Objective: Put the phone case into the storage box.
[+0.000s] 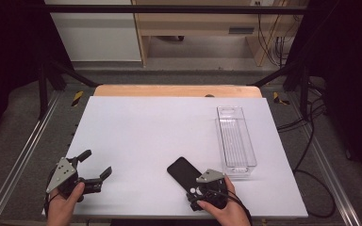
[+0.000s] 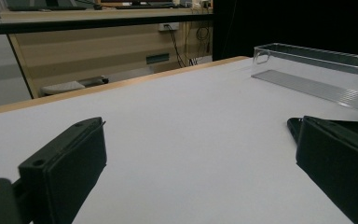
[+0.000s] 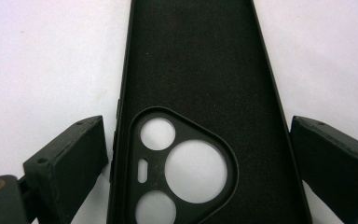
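Black phone case (image 3: 200, 93) lies flat on the white table (image 1: 141, 136), inner side up, at the lower centre of the high view, with the right gripper (image 3: 198, 172) spread wide on both sides of its camera-hole end, not pinching it. At the lower left, the left gripper (image 1: 95, 165) is also spread and holds nothing. Right of the case stands a clear plastic tray (image 1: 235, 141), near but apart.
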